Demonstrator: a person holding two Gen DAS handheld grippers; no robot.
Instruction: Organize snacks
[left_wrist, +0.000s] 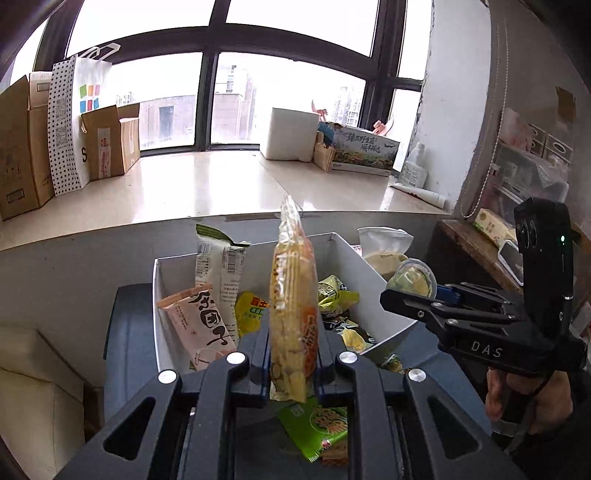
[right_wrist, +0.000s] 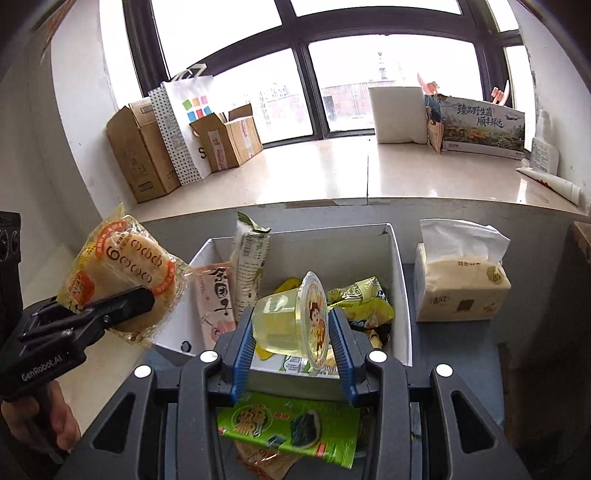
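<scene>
Room: bay window with a wide pale sill (right_wrist: 314, 173); cardboard boxes (right_wrist: 147, 147) at the sill's left end, a printed carton (right_wrist: 484, 127) at its right end.
Surface: dark blue-grey top (left_wrist: 129, 332) below the sill, carrying a white box (right_wrist: 400, 280) at its far edge.
Box contents: pink packet (left_wrist: 199, 325) and tall white-green packet (right_wrist: 249, 266) at the left wall; yellow-green packets (right_wrist: 365, 302) toward the right wall.
Left gripper (left_wrist: 293, 354): closed on a clear-wrapped rice cracker pack (left_wrist: 291, 295), held edge-up, just at the box's near-left corner.
Right gripper (right_wrist: 291, 350): blue pads (right_wrist: 242, 354) clamped on a jelly cup (right_wrist: 291, 317), tipped on its side, over the box's near edge.
Still outside: green seaweed packet (right_wrist: 291, 428) on the surface, near side of the box, with an orange-printed packet (right_wrist: 258, 461) partly under it.
Beside box: tissue pack (right_wrist: 461, 288), right of the box; probably not part of the sort.
Progress (judgement): well along; several snacks boxed, two in hand not yet released, at least two left to collect.
</scene>
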